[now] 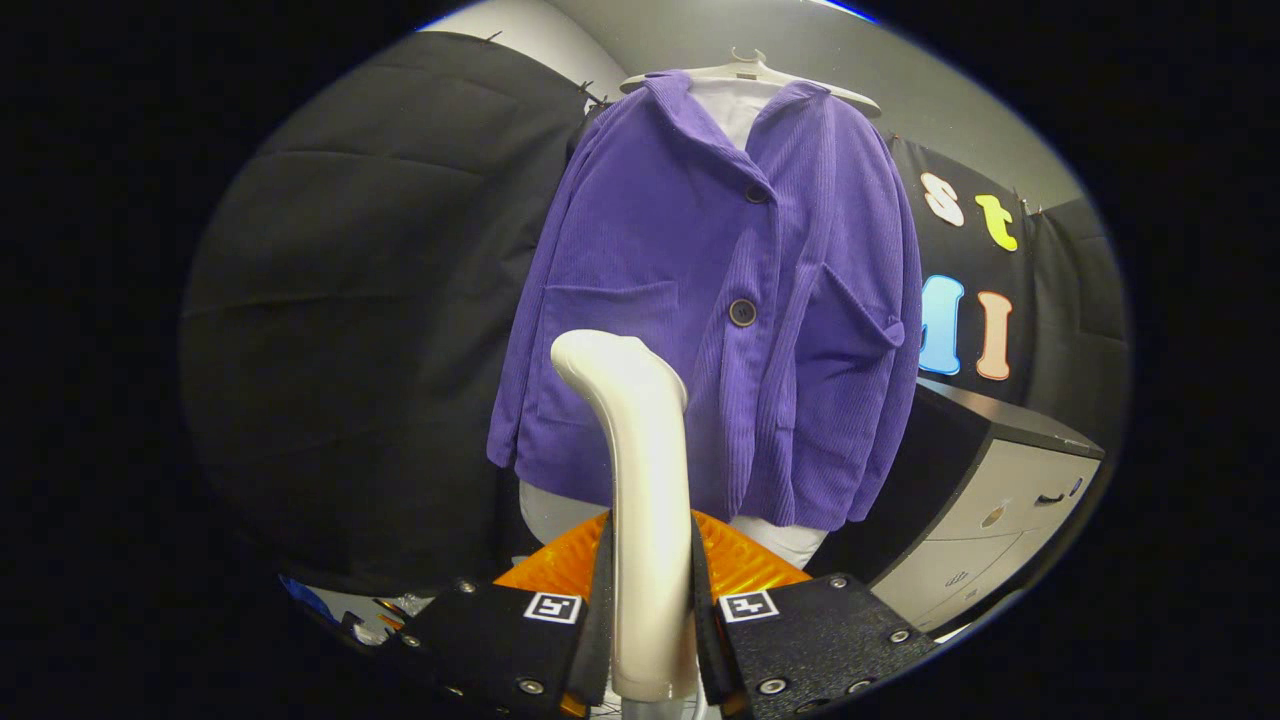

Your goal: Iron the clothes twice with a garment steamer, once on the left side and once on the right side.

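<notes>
Black cloth wall (pixel 330 330): the largest item, hanging in folds behind and to the left of everything else, well beyond my fingers.

Purple jacket (pixel 700 300): ribbed fabric, hung facing me, beyond my fingers and the steamer head. Collar open at the top, front closed. Two patch pockets, one each side of the front. The hem hangs over a white garment (pixel 790 540) that shows below it and again at the neck.

Cabinet (pixel 1000 490): pale drawer fronts under a dark top, to the right of the jacket and lower down, near it but apart.

Garment steamer (pixel 645 500): white, smooth, upright handle rising between my fingers, its head curving over to the left at the top. The head stands in front of the jacket's lower left half, below the left pocket; I cannot tell whether it touches the cloth.

My gripper (pixel 647 625): both fingers closed in against the steamer handle, one on each side, holding it upright.

White hanger (pixel 750 72): at the top, carrying the jacket by the shoulders.

Two dark buttons: upper one (pixel 757 193) below the collar, lower one (pixel 741 312) between the pockets.
</notes>
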The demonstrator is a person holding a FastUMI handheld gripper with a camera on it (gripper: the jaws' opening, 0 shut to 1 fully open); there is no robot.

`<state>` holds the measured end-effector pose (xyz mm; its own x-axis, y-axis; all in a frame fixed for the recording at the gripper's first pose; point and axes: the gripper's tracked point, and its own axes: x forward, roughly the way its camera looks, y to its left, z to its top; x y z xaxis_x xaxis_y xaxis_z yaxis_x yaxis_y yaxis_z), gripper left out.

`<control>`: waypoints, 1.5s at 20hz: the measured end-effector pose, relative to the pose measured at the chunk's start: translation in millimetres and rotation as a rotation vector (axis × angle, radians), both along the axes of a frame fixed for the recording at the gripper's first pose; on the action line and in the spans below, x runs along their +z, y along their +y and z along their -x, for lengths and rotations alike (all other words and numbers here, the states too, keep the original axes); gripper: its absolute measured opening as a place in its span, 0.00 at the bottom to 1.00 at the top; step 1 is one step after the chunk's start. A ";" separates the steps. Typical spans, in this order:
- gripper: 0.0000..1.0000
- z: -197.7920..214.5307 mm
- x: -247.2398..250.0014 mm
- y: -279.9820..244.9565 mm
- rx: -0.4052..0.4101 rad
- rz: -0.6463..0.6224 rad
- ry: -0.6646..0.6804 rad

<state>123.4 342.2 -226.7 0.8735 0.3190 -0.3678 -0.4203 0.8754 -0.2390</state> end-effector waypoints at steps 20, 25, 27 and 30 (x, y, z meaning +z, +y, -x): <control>0.36 54.8 122.8 -141.8 -0.114 -0.211 -0.082; 0.36 67.2 176.6 -244.0 -0.197 -0.260 -0.146; 0.35 75.9 196.4 -283.1 -0.226 -0.280 -0.180; 0.35 89.3 221.0 -337.7 -0.258 -0.307 -0.213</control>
<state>34.1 4.5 -5.6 0.9846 0.1473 -0.0936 -0.1488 0.9888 -0.0094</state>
